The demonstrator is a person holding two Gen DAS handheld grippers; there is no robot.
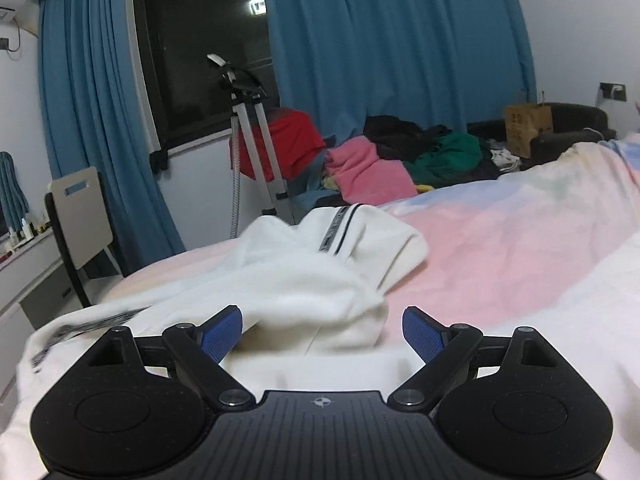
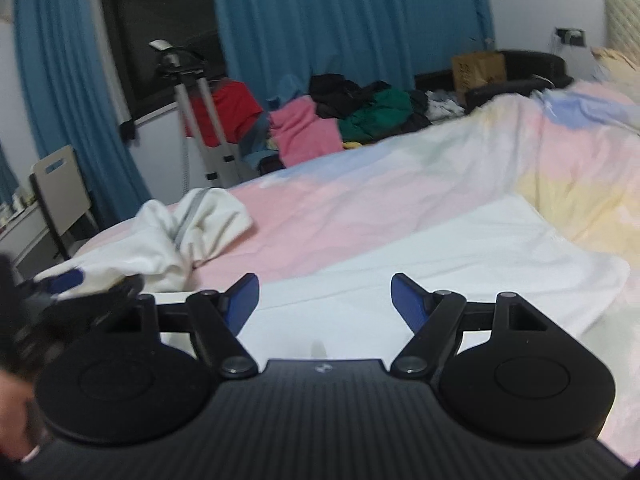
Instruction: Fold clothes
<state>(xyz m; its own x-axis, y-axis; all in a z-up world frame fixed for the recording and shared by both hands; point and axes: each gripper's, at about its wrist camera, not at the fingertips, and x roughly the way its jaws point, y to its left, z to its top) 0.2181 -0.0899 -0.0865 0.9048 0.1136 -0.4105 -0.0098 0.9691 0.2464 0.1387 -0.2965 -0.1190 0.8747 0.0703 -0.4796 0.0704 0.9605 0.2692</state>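
Left gripper [image 1: 322,334] spread wide, empty, over crumpled white garment [image 1: 320,272] on pastel bedspread [image 1: 500,248]; right gripper [image 2: 324,304] likewise spread, empty, above bedspread.

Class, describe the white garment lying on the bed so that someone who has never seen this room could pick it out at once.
Start at the bed with its pastel pink, blue and yellow cover. On its near left part lies a crumpled white garment, just ahead of the open left gripper. Unlike the pink, green and black clothes heaped beyond the bed, it is white and has a dark lettered band.
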